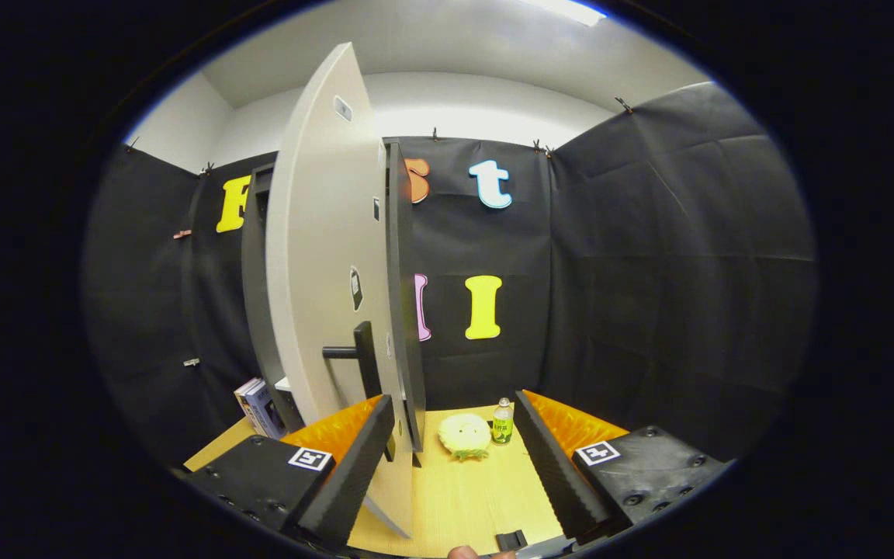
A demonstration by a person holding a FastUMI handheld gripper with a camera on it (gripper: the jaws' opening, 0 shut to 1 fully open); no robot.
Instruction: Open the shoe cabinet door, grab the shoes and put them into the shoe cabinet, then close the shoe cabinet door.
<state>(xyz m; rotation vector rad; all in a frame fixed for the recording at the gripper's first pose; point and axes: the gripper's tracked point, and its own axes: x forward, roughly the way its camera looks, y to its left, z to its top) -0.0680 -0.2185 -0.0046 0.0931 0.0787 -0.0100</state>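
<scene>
Pale shoe cabinet door [323,256] ajar, edge-on

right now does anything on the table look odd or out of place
Nothing damaged or spilled. The cabinet door stands open between the open gripper's fingers. A bottle and a pale plush-like item sit upright on the table beyond.

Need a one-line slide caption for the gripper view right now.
Open tongs straddle the edge of the half-open shoe cabinet door, its handle just ahead; a yellow plush and small bottle wait beyond.

A bottle [502,421] stands beside a plush toy [465,435].
</scene>
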